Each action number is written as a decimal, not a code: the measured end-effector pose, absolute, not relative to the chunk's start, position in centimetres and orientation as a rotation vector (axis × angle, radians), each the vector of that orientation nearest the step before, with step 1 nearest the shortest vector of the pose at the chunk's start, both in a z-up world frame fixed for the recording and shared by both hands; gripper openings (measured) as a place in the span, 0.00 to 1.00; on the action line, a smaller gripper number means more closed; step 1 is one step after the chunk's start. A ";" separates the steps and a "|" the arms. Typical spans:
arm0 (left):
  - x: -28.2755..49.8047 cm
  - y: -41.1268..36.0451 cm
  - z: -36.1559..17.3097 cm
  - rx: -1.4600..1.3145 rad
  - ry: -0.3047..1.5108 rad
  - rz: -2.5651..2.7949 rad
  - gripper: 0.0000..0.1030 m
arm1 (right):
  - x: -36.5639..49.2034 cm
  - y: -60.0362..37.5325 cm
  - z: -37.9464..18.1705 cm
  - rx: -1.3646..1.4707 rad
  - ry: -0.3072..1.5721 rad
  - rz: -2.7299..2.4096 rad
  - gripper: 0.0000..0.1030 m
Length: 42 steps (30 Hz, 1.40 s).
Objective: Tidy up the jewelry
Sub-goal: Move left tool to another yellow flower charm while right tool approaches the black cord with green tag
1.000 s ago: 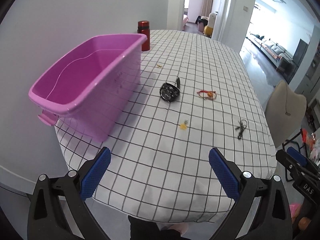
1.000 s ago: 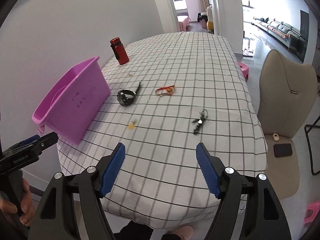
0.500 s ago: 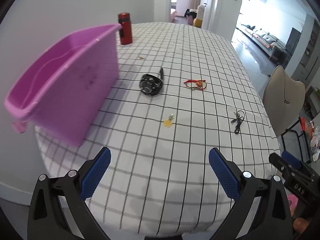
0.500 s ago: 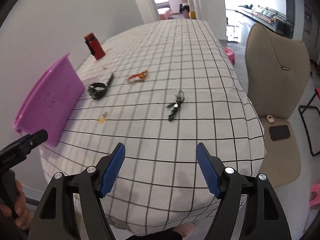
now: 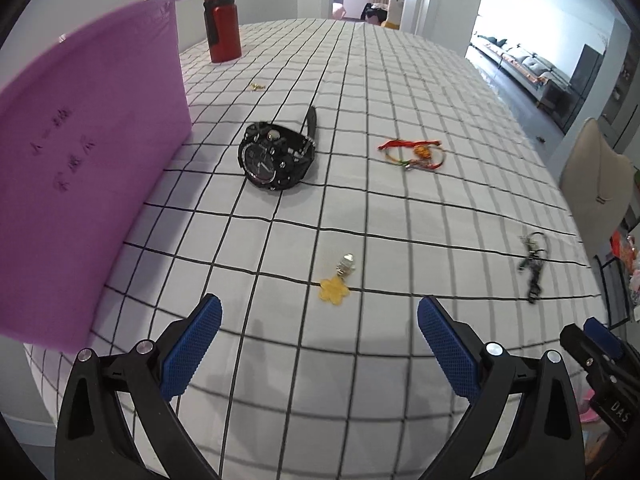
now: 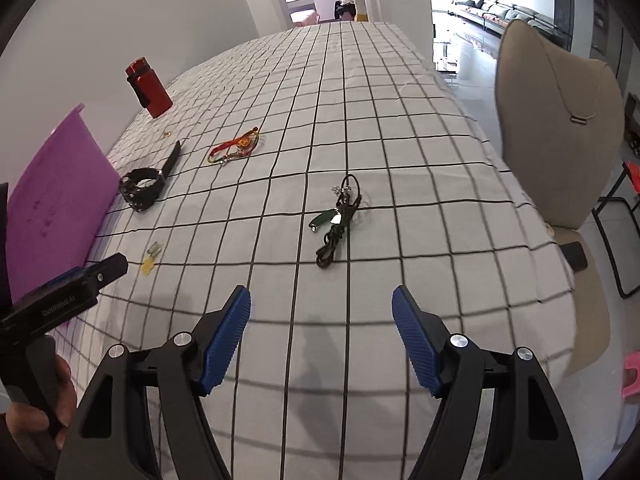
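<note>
Task status: sorting has not visibly begun. All five jewelry items lie loose on the checked tablecloth [image 5: 400, 80]; none is gripped. The interior of the purple bin [image 5: 88, 152] is hidden in both views, so its contents cannot be told.

Item positions, left wrist view, clock directions taken from the picture centre:
- Black watch [image 5: 276, 156]: 11 o'clock, near the bin's side wall but apart from it.
- Red and yellow cord bracelet [image 5: 414, 155]: 1 o'clock, well apart from the watch.
- Yellow flower charm [image 5: 335, 284]: 6 o'clock, nearest the left gripper [image 5: 318, 338].
- Dark cord necklace [image 5: 532, 264]: 4 o'clock, near the table's right edge.
- Small gold piece [image 5: 257, 87]: 11 o'clock, between the watch and the red bottle [image 5: 221, 24].

Gripper state: the left gripper's fingers stand wide with only cloth between them. The right gripper [image 6: 322, 340] is likewise spread wide and empty, hanging above the cloth at 6 o'clock from the necklace [image 6: 338, 220].

Judgement: the whole task remains, namely five pickups and five placements, presumably into the bin.

View differences:
- The right wrist view resolves the necklace's green pendant and coiled cord; the left wrist view shows it only as a blurred dark shape.
- The right wrist view shows the person's hand [image 6: 40, 408] on the left gripper's handle.
- The left wrist view shows the watch face and the raised lettering on the bin wall.
</note>
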<state>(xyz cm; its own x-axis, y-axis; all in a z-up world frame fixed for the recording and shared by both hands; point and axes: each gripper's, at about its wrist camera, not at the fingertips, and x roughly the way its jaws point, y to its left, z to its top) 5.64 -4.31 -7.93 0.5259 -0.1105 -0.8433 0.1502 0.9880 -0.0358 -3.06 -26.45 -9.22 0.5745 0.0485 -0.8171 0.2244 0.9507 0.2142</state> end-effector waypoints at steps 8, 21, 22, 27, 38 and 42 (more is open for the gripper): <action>7.3 -4.8 -11.4 0.027 1.017 -0.138 0.94 | -0.8 -26.6 -11.8 0.277 0.934 -0.082 0.68; 9.0 -5.3 -12.4 0.024 1.004 -0.113 0.94 | 0.9 -26.8 -12.7 0.258 0.917 -0.112 0.68; 9.0 -5.4 -12.5 0.030 1.002 -0.115 0.94 | 0.9 -26.7 -12.7 0.249 0.914 -0.114 0.68; 9.3 -5.9 -12.7 0.056 0.989 -0.114 0.94 | 1.3 -26.2 -12.9 0.211 0.911 -0.121 0.68; 9.2 -6.1 -12.7 0.059 0.979 -0.108 0.95 | 2.0 -25.6 -13.1 0.144 0.924 -0.142 0.68; 9.2 -6.2 -12.8 0.062 0.976 -0.109 0.95 | 2.2 -25.2 -13.2 0.120 0.931 -0.150 0.68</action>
